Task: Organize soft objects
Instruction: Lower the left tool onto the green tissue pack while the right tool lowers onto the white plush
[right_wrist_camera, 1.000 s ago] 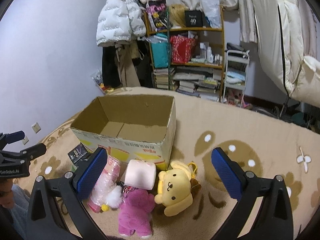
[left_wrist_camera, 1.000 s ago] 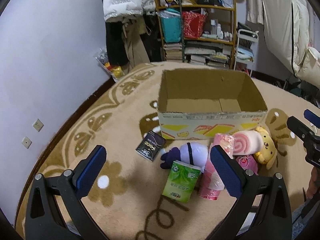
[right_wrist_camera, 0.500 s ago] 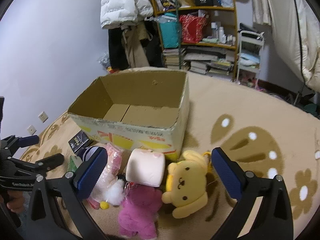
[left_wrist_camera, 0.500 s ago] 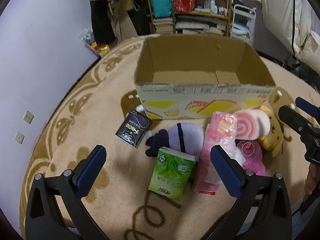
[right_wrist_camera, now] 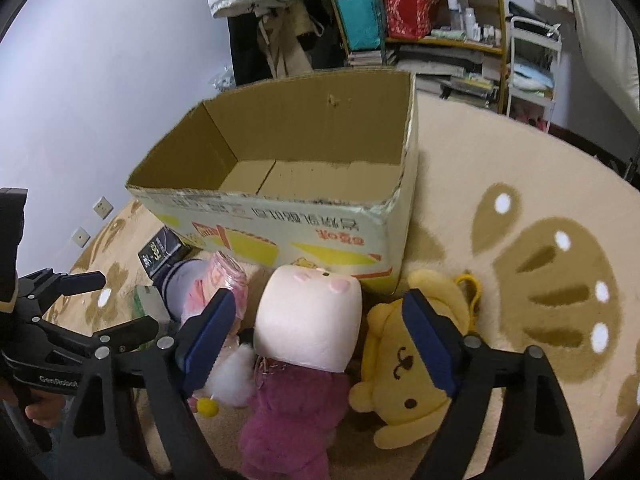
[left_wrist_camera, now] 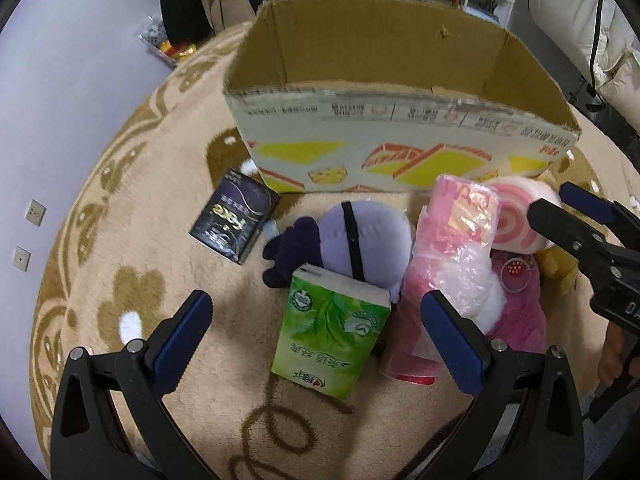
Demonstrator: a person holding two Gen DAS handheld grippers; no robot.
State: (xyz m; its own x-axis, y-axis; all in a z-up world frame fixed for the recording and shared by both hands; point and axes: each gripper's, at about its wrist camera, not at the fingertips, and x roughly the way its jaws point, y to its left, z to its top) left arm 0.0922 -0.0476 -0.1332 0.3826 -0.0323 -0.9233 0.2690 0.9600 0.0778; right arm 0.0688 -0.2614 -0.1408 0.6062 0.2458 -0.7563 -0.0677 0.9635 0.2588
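A pile of soft toys lies on the carpet in front of an empty cardboard box (left_wrist_camera: 360, 120) (right_wrist_camera: 280, 240). My left gripper (left_wrist_camera: 316, 320) hangs open above a green tissue pack (left_wrist_camera: 332, 332), with a purple plush (left_wrist_camera: 368, 236) and a pink wrapped bundle (left_wrist_camera: 452, 248) just beyond. My right gripper (right_wrist_camera: 316, 320) straddles a pale pink roll plush (right_wrist_camera: 308, 320) (left_wrist_camera: 516, 216); its jaws are closing and the pads stand clear of the toy's sides. A yellow dog plush (right_wrist_camera: 404, 360) and a magenta plush (right_wrist_camera: 296, 412) lie beside it.
A black flat box (left_wrist_camera: 234, 220) lies on the carpet left of the pile. Beige patterned carpet (right_wrist_camera: 540, 240) spreads to the right of the cardboard box. Shelves (right_wrist_camera: 420, 20) and hanging clothes stand against the far wall. A hand holds the left gripper (right_wrist_camera: 116, 304).
Both grippers sank and tipped downward toward the pile, so the toys and box look larger. The right jaws narrowed slightly around the roll plush.
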